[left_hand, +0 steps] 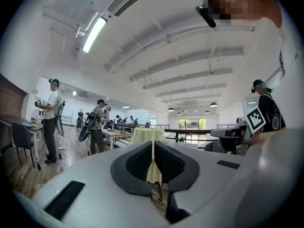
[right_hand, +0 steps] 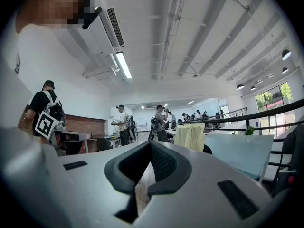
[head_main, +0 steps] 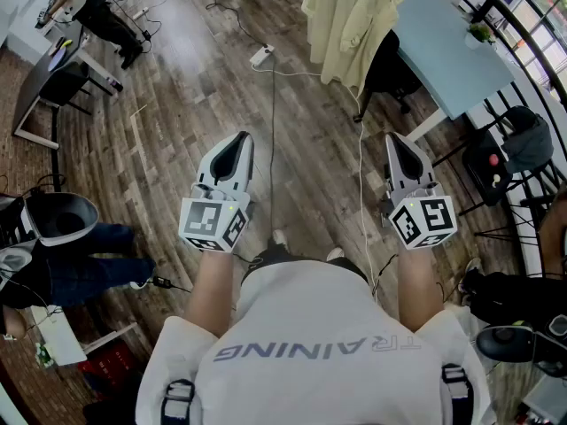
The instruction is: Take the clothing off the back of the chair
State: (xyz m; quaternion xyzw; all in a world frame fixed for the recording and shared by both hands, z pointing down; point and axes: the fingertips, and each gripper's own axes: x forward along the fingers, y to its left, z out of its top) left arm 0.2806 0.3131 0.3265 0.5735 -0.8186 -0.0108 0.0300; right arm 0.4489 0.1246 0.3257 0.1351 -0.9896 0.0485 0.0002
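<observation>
1. The task has not yet begun in any visible way. The pale yellow clothing [head_main: 350, 20] hangs over the back of the black chair [head_main: 390, 69], draped full and undisturbed.
2. That chair stands far off and a little to the right, tucked against the near-left end of the light blue surface [head_main: 452, 56]. An open stretch of wooden floor [head_main: 177, 104] lies between it and the person.
3. The left gripper [head_main: 239, 142] is held level in front of the person. Its fingers [left_hand: 133, 165] are pressed together with nothing between them; the garment only shows in the distance past their tips.
4. The right gripper [head_main: 396, 142] is also level and well apart from the left one. Its fingers [right_hand: 164, 163] are likewise closed and hold nothing.
5. Neither gripper is near the clothing or the chair.
6. By my judgement, everything is left to do: walk up to the chair, open the fingers, take hold of the cloth near the top of the backrest, and lift it clear.
</observation>
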